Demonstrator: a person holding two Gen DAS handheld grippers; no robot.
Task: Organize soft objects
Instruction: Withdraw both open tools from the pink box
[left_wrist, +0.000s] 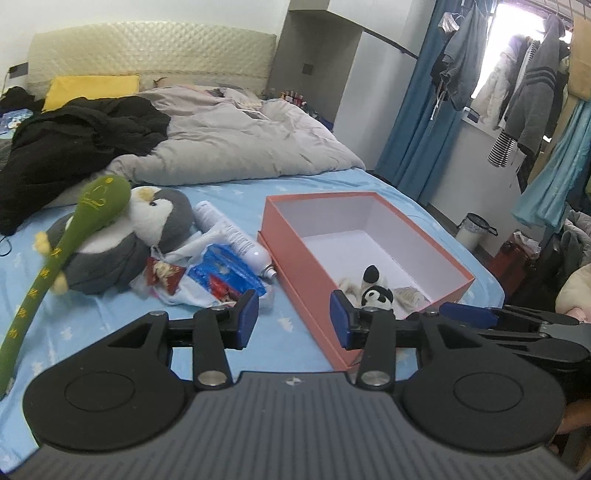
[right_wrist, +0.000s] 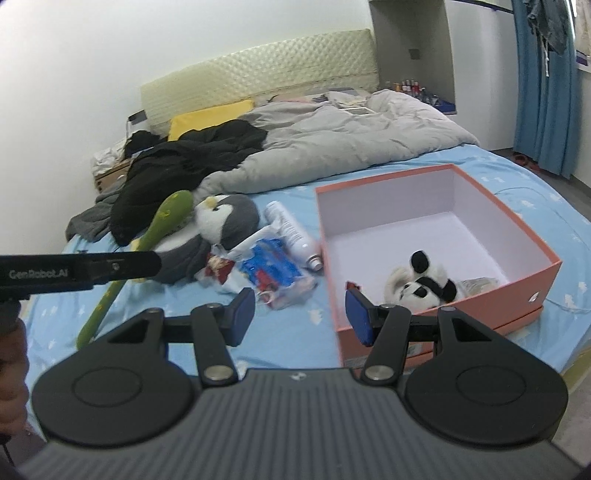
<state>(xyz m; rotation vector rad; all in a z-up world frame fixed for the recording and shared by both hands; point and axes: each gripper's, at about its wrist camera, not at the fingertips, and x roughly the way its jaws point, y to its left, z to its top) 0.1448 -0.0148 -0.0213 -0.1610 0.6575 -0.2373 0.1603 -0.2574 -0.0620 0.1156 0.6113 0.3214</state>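
A: On the bed (left_wrist: 303, 186), toward two o'clock in the left wrist view, sits the open salmon-pink box (left_wrist: 306, 266) with a white inside. What lies in it?

B: A small panda plush (right_wrist: 424, 282), on its side in the near corner, at about three o'clock in the right wrist view. Some pale fuzzy thing lies beside it, too small to name.

A: And the rest of the soft things?

B: Outside the box, around ten o'clock. The grey-and-white penguin plush (left_wrist: 147, 236) lies on the blue sheet, and a long green plush stick (left_wrist: 70, 243) with yellow lettering leans across it, touching it.

A: Anything between the penguin and the box?

B: A white spray can (left_wrist: 232, 236) on its side, nozzle just beside the box wall, and a crumpled blue-and-red plastic packet (left_wrist: 221, 277) with a smaller red wrapper (left_wrist: 162, 273) next to it.

A: How do the tongs stand?

B: The left tongs (left_wrist: 291, 319) are released, blue pads spread apart with nothing between them, hovering over the sheet at the box's near corner. The right tongs (right_wrist: 301, 315) are also released and empty, over the sheet with their right pad in front of the box's near wall.

A: Farther back?

B: At twelve o'clock a rumpled grey duvet (left_wrist: 236, 144), with a black jacket (left_wrist: 70, 147) heaped at eleven and a yellow pillow (left_wrist: 92, 90) against the quilted headboard (left_wrist: 147, 55). Clothes (left_wrist: 517, 81) hang by the blue curtain (left_wrist: 421, 122) at one o'clock.
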